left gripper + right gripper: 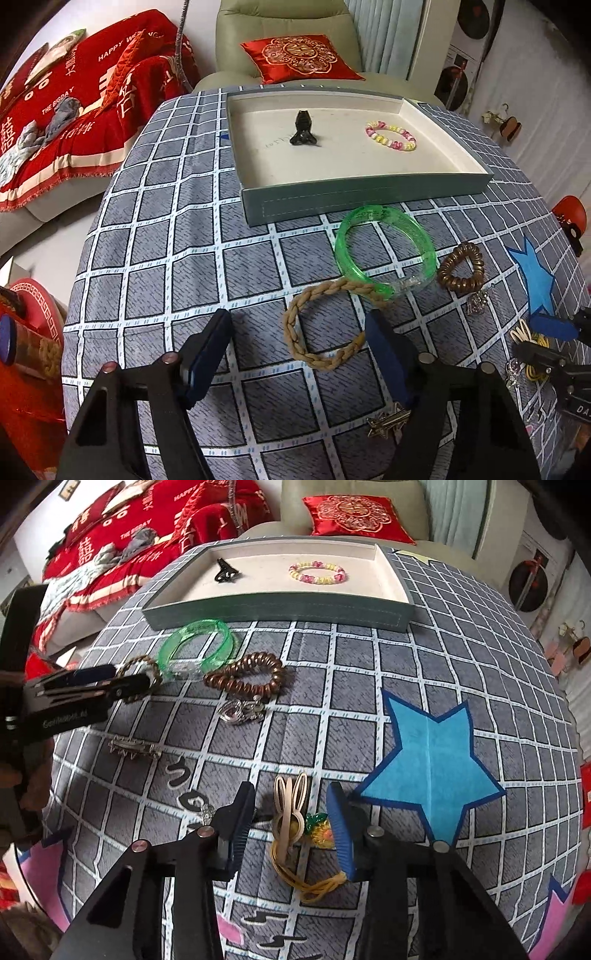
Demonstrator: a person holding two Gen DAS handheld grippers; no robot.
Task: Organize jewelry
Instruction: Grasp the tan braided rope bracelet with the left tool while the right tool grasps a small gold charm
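Note:
A grey tray (369, 199) (277, 609) holds a black hair claw (303, 129) (223, 571) and a pink-and-yellow bead bracelet (391, 136) (317, 572). My left gripper (297, 325) stands open low over the cloth, with a tan braided hair tie (325, 328) lying between its fingers, untouched. My right gripper (291, 794) is open around a beige rabbit-ear hair tie (290, 808) with a yellow elastic and an orange charm; the pads do not press it. A green bangle (384, 251) (197, 642) rests in front of the tray.
A brown spiral hair tie (461, 267) (247, 677), a silver charm (240, 710) and a silver clip (135, 747) lie on the checked tablecloth (369, 672). A star-shaped clip (388, 421) sits under my left gripper. Sofas with red covers stand behind.

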